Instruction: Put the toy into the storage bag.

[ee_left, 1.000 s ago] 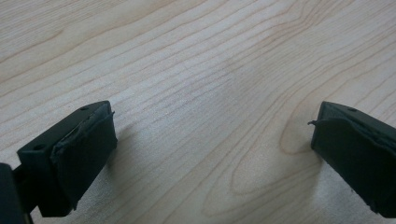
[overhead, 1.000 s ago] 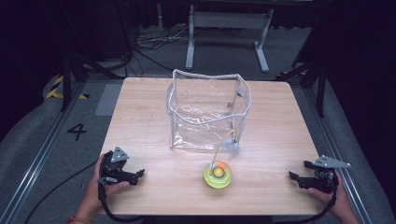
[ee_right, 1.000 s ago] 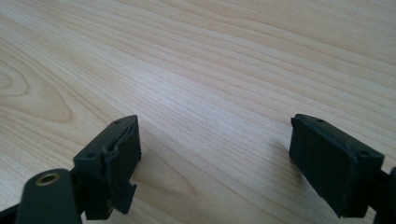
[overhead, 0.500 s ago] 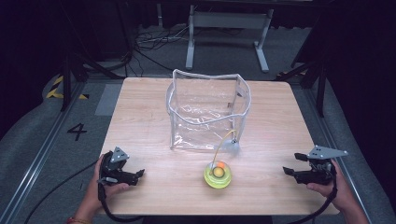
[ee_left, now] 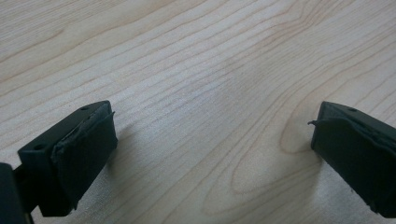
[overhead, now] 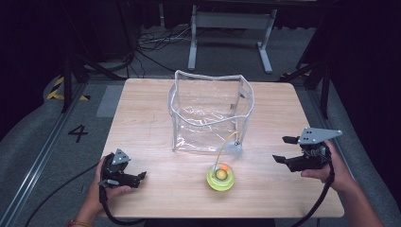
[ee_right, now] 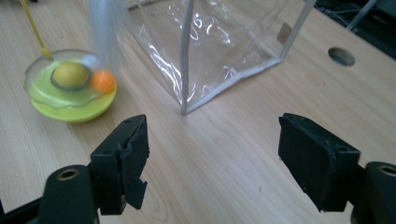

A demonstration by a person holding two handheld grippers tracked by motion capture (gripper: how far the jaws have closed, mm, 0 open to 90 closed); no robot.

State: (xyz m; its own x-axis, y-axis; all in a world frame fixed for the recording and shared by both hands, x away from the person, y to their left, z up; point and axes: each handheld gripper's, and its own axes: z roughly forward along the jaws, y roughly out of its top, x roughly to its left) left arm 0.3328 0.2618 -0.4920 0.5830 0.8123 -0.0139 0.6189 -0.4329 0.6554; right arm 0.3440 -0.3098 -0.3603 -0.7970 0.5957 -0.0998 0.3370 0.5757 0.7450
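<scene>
Pale wood grain covered the table (overhead: 142, 113), with dark floor and cables beyond its far edge too dim to make out. At the middle of the table stood the clear plastic bag (overhead: 210, 113), its top open; the right gripper view cut off everything above its lower corner. Just in front of the bag lay the yellow-green toy (overhead: 220, 177), a round dish with a yellow and an orange ball, and a thin yellow stalk rising from it toward the bag (blurred in the right gripper view, so its upper end was hard to read). The right gripper (overhead: 286, 149), to the right of the bag and off the tabletop, had just been closing slightly, yet its jaws stood wide apart, nothing between them. The left gripper (overhead: 141, 178), left of the toy, rested low with jaws spread, empty, over bare wood.
</scene>
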